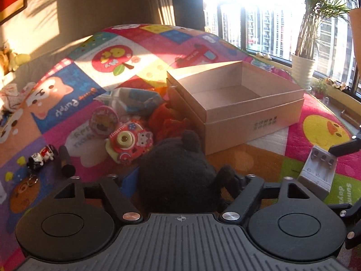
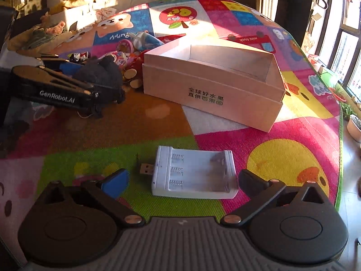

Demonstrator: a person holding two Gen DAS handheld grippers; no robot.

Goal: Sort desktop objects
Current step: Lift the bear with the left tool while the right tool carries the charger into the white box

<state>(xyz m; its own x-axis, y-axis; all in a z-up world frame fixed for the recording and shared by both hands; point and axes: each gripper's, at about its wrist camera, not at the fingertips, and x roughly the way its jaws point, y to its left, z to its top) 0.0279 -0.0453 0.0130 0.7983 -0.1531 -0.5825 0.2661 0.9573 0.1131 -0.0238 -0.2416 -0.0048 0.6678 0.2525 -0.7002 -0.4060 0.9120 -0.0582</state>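
A black plush toy (image 1: 176, 171) lies on the colourful play mat, between the fingers of my left gripper (image 1: 182, 180). The blue pad (image 1: 129, 180) sits right beside the plush; the other finger is partly hidden behind a plush limb, and no squeeze shows. The right wrist view shows the same plush (image 2: 103, 70) at the left gripper's tip. My right gripper (image 2: 181, 181) stands wide open around a white battery charger (image 2: 194, 174) with a USB plug, its pads apart from the casing. An empty cardboard box (image 1: 243, 124), (image 2: 203, 85) sits behind both.
Left of the box lies a pile: a pink toy camera (image 1: 128, 142), a round pink tin (image 1: 103, 119), orange fabric (image 1: 169, 119), a plastic bag (image 1: 133, 99). A small dog keychain (image 1: 41, 155) and a black cylinder (image 1: 66, 162) lie farther left. A potted plant (image 1: 302, 70) stands by the window.
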